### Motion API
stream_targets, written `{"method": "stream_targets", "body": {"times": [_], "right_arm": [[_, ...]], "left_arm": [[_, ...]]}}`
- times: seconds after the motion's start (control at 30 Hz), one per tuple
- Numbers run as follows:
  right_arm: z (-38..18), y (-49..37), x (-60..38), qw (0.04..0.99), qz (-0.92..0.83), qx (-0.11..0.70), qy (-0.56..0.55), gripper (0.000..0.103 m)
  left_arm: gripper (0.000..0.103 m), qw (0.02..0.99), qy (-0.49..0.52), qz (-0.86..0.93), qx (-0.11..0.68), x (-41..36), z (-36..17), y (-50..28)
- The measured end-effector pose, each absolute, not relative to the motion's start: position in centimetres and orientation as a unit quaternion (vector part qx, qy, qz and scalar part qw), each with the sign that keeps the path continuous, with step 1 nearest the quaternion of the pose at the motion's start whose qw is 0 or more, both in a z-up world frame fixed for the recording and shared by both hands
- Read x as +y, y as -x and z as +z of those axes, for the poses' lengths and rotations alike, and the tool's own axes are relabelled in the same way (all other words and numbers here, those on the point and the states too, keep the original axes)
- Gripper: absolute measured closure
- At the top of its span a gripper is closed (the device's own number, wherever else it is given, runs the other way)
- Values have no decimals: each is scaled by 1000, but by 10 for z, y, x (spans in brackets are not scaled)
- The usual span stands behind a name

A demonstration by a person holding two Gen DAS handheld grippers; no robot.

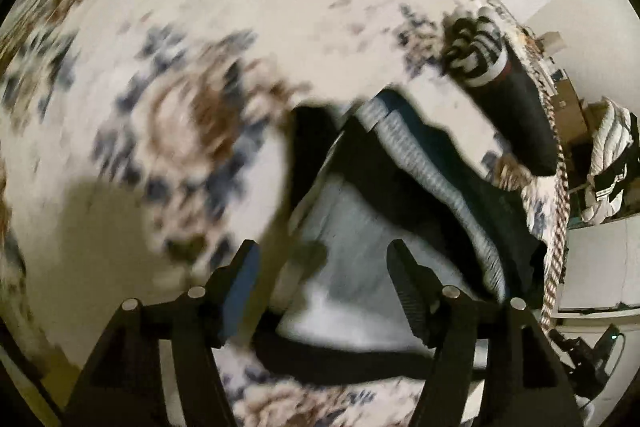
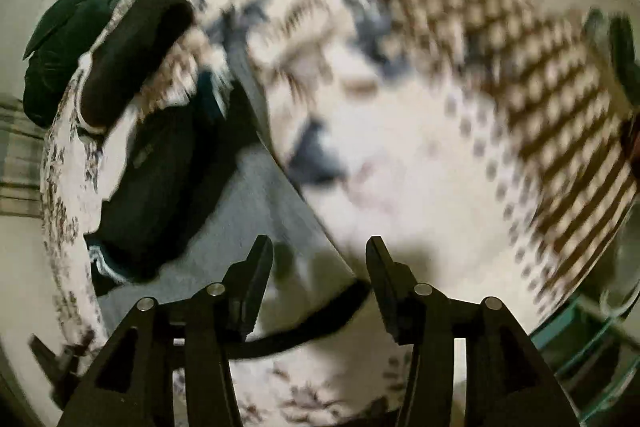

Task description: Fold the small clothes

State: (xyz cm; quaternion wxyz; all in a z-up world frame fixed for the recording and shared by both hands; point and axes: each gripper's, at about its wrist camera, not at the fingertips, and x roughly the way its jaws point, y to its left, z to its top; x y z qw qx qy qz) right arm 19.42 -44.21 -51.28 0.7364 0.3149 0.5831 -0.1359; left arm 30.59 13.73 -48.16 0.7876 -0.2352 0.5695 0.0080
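Note:
A small light-grey garment [image 1: 352,267] with dark trim and a striped band lies on a patterned rug [image 1: 160,67]. My left gripper [image 1: 322,259] is open just above the garment's near edge, holding nothing. In the right wrist view the same grey garment [image 2: 248,211] lies left of centre with dark cloth [image 2: 168,179] on it. My right gripper [image 2: 320,255] is open over the garment's right edge and holds nothing. Both views are motion-blurred.
A rolled black item [image 1: 524,123] and a black-and-white striped bundle [image 1: 476,55] lie on the rug at the right. A dark green cloth [image 2: 68,39] sits at the rug's far left edge. A pile of laundry [image 1: 612,163] stands beyond the rug.

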Motion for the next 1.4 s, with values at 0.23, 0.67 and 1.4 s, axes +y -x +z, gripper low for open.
{"method": "stream_targets", "body": {"times": [0.23,0.67,1.4], "right_arm": [[-513,-310,-429,740,-77,567,-353,52],[-530,-389,-420,752,-131,537,-360,99],[-517,-379,-441,749,-96,530,-386,42]], "left_arm": [[39,802,206,-28,561,98,-495,-393],[39,802,110,-45,585,89,-527,-433],[96,828,17,-100,551,73,-537,-444]]}}
